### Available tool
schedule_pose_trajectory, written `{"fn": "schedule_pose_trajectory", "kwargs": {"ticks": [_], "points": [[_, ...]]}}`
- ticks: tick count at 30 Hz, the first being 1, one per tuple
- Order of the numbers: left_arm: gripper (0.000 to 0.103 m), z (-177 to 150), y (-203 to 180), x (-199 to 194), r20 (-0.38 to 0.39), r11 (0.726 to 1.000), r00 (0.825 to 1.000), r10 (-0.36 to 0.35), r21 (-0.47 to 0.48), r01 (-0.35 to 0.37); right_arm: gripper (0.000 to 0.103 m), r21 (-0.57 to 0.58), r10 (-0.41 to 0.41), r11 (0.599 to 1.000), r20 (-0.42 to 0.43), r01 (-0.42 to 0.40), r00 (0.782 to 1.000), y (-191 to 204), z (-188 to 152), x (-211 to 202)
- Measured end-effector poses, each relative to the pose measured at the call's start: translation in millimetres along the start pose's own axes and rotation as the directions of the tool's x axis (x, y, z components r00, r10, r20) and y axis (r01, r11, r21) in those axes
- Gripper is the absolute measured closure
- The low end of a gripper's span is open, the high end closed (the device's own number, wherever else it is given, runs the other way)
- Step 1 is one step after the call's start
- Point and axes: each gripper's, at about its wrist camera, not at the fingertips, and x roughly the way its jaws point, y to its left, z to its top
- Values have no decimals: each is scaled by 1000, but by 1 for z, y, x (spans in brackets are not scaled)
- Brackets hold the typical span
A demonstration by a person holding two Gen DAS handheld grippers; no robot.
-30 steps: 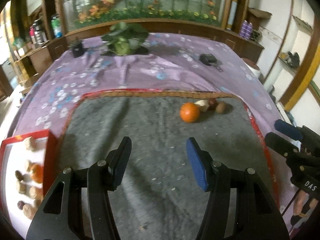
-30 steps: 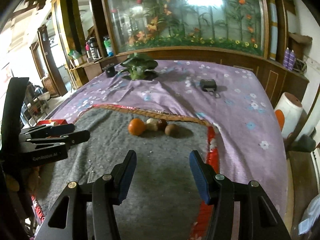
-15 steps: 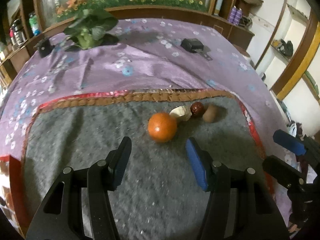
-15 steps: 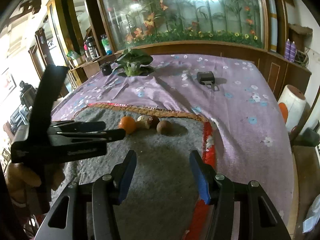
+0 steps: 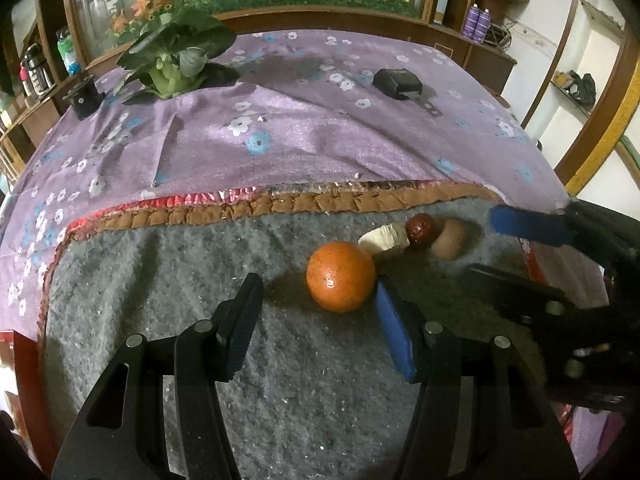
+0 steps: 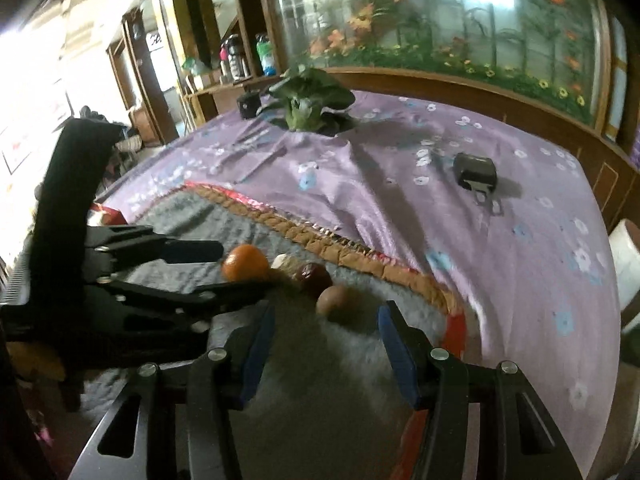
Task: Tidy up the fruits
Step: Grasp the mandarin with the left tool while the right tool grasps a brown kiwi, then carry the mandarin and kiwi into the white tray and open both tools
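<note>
Left tool (image 5: 316, 296): apart, orange (image 5: 341, 276) near its right pad, not clamped.
Right tool (image 6: 326, 322): apart, just closing, brown fruit (image 6: 335, 299) just ahead, unclamped.
Fruits: on grey mat (image 5: 160, 288), near its far edge.

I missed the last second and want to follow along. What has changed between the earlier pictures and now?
Both tools came closer to the fruit row on the grey mat. The left tool now has the orange between its open fingers, not gripped. The right tool has just been closing, and the brown fruit lies just ahead of its fingers, not held. The fruits, the leafy vegetable and the black device stayed in place.
</note>
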Motion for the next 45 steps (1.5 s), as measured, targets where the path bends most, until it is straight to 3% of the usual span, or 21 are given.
{"fn": "schedule_pose_trajectory", "kwargs": {"ticks": [2,5,6,7,10,14,22,32,45], "points": [[46,1,-1,1,3,1000,1000,4,6,-4,71,-37,-5,999,-26,4,1000,2,2,12],[50,1,-2,2,7,1000,1000,5,12,-5,77,-82,-86,993,-76,80,993,6,-2,28],[66,1,-2,1,11,999,1000,-30,14,29,77,-73,-86,994,-58,81,995,6,-3,25],[71,1,-3,1,9,998,999,-54,14,54,77,-64,-85,995,-56,81,995,6,-4,23],[72,-3,-6,-2,14,999,999,-37,40,36,77,-35,-91,995,-22,90,996,5,-7,9],[72,-13,1,-16,16,999,999,-47,7,47,78,6,-99,995,10,99,995,9,-14,-16],[72,-50,22,-64,57,999,997,45,-18,-44,78,35,-61,998,75,58,995,54,-28,-50],[71,-85,68,-112,115,983,978,173,-82,-165,78,-10,32,999,66,-32,997,125,-30,-42],[71,-121,136,-155,121,952,958,261,-199,-234,78,-134,159,979,36,-153,987,218,-10,-20]]}}
